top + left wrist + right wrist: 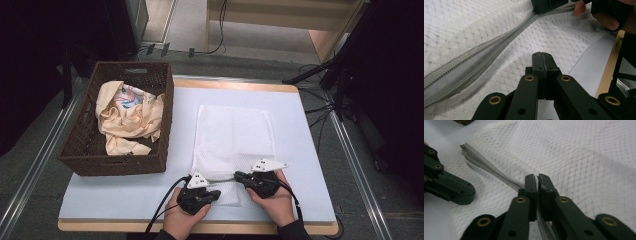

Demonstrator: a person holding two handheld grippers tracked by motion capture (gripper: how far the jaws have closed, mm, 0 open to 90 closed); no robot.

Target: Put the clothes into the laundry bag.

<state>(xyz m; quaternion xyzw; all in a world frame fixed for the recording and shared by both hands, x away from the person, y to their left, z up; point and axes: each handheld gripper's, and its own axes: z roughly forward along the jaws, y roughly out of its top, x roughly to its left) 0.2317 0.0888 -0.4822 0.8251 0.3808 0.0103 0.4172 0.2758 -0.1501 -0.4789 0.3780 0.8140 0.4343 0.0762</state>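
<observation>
- The white mesh bag (234, 142) lies flat on the table (115, 195), its grey zipper (486, 53) near the front edge.
- The right gripper (536, 178) pinches the zipper.
- The left gripper (543, 55) is closed tight on the mesh.
- A brown basket (80, 150) stands beside the bag.

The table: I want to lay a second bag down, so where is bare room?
Free: the table right of the white mesh bag, the far strip beyond it, and the near-left corner in front of the basket. Crowded: the bag's near edge, where the left gripper and right gripper work the zipper.
</observation>
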